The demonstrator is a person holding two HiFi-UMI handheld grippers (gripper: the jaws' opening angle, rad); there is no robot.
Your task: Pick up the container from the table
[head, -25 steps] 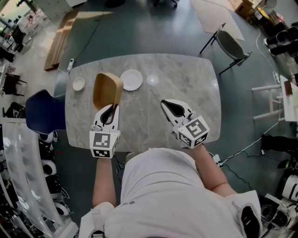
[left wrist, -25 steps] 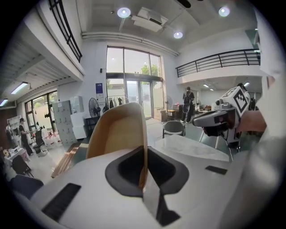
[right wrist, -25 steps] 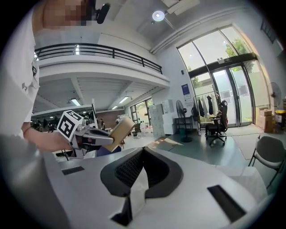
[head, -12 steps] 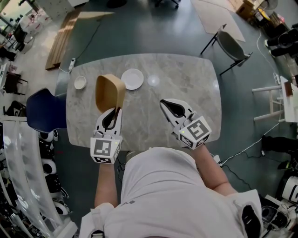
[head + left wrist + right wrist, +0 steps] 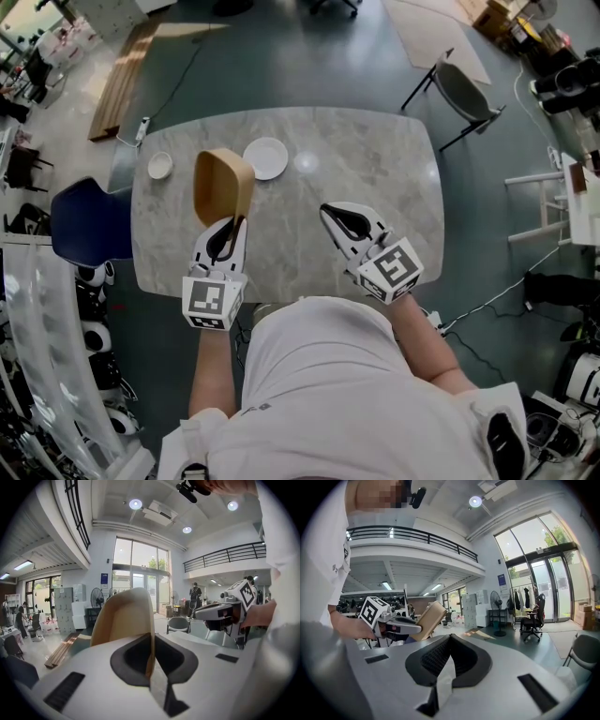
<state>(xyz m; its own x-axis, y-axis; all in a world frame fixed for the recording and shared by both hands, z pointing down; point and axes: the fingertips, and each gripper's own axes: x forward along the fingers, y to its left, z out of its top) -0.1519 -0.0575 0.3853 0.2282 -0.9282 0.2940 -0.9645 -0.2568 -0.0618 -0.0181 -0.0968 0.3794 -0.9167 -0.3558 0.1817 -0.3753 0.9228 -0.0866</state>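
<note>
Container (image 5: 223, 186) and left gripper (image 5: 228, 225): shifted slightly since the earlier frame. The container is held tilted above the table's (image 5: 375, 159) left part, one wall pinched. Right gripper (image 5: 330, 212): jaws together, empty. Risk: rim pinch may be lost, container dropped.

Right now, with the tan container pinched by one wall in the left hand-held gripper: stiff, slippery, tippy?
Probably stiff: the tan container holds its shape while the left hand-held gripper clamps only one wall. Likely light, since that edge grip carries it. The smooth wall may slip or pivot if swung.
</note>
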